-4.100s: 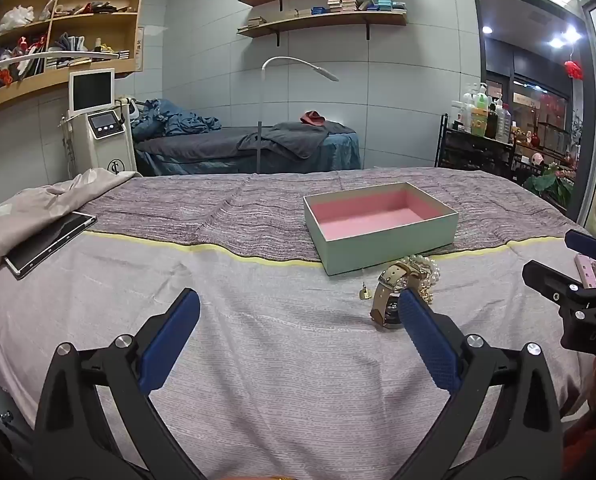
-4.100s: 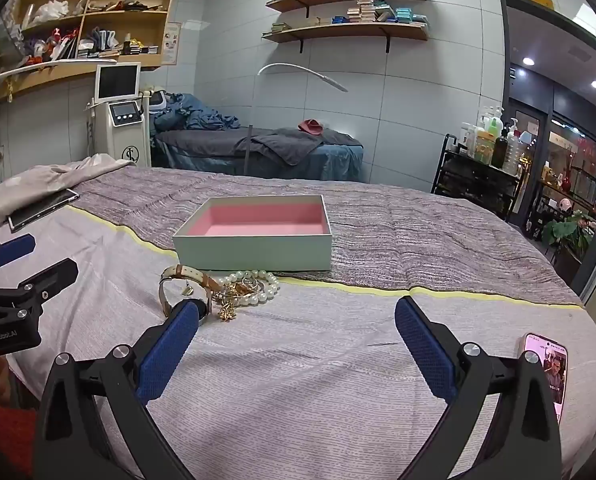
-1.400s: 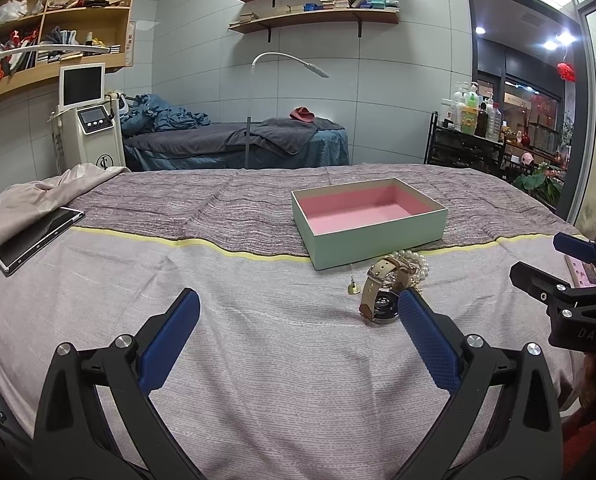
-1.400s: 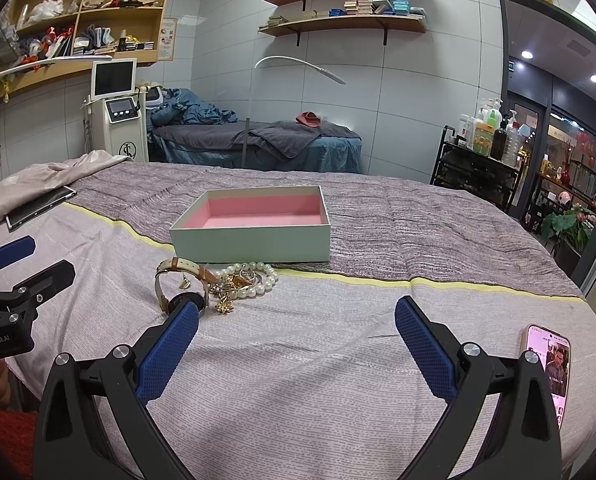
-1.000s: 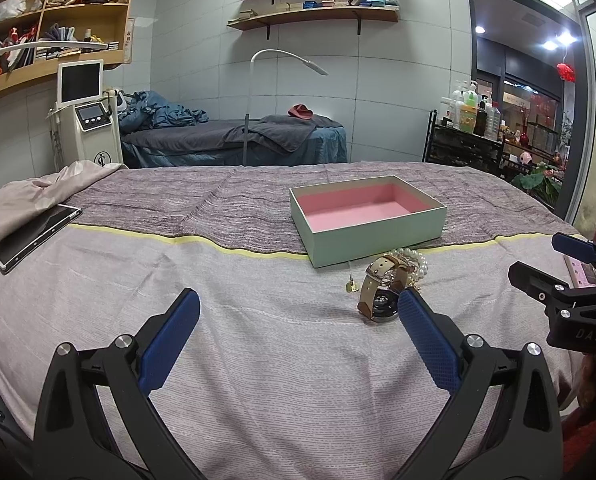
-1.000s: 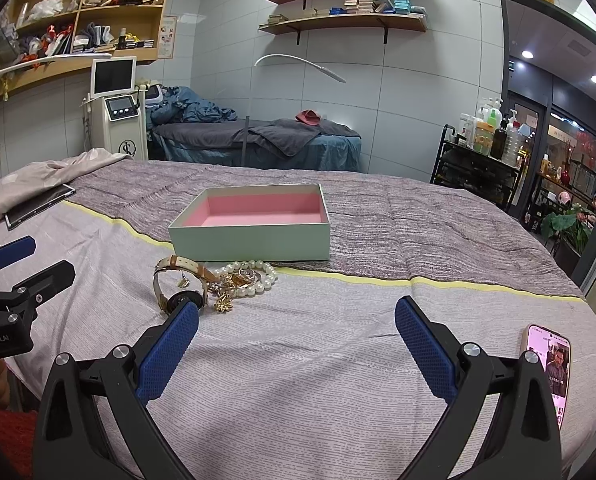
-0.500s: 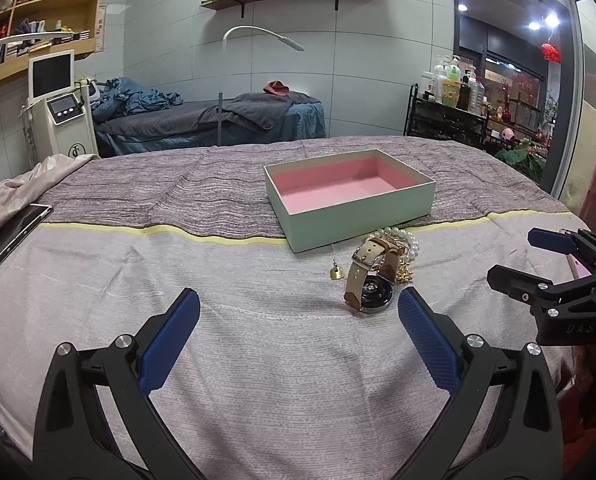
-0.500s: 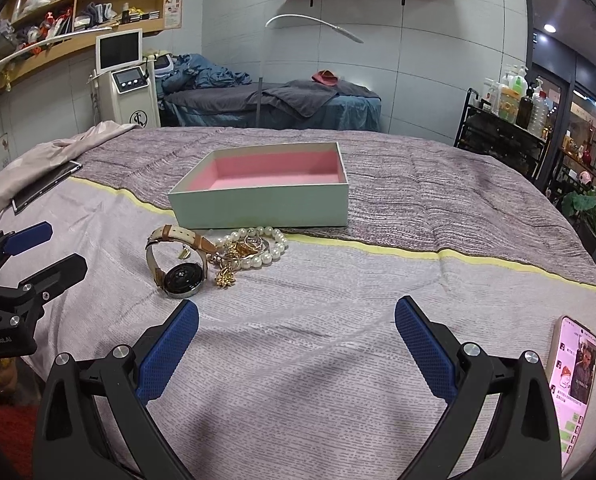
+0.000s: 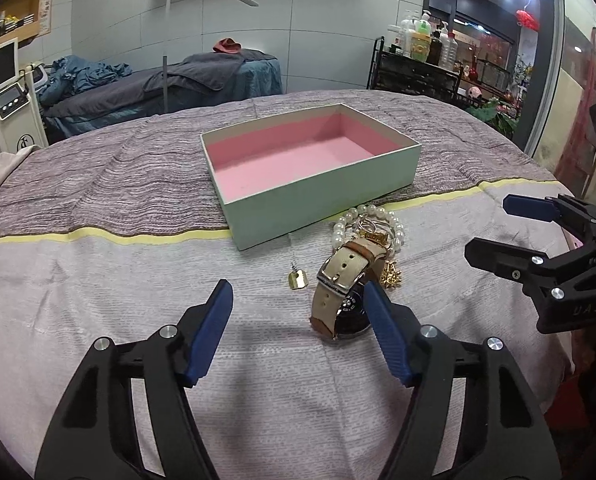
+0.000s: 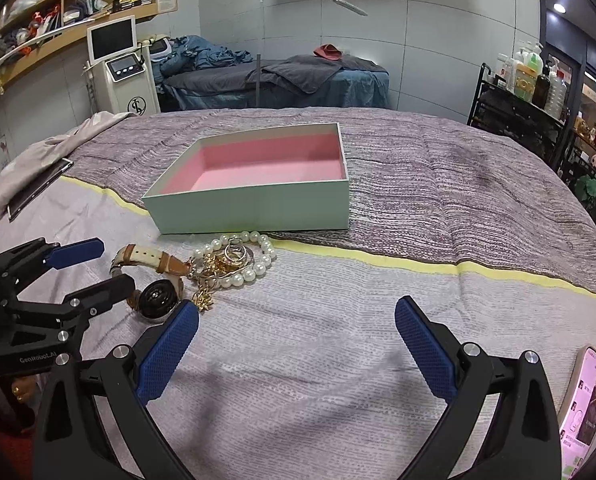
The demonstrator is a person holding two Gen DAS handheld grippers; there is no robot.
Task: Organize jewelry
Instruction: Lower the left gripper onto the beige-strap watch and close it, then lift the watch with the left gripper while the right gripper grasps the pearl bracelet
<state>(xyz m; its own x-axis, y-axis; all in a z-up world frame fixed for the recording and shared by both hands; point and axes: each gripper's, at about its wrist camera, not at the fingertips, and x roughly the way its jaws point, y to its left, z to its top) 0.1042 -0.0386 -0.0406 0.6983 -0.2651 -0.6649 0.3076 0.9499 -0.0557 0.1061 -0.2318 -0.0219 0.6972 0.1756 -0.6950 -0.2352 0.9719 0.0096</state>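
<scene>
My left claw (image 9: 298,300) hangs low over the bed (image 9: 97,280), its jaws apart and empty, its right pad just beside the watch (image 9: 344,280); my right claw (image 10: 298,336) is likewise apart and empty, off to the side. I judge this the first pick: shift right to straddle the strap, then close. Beyond lie the pearl bracelet (image 9: 372,222) and the empty pink-lined box (image 9: 310,168).

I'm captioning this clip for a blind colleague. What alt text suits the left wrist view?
The open left tool hovers over a bedspread, near a wristwatch, gold pendant and pearl bracelet. Behind them sits an empty pink-lined box; the right tool is open.
</scene>
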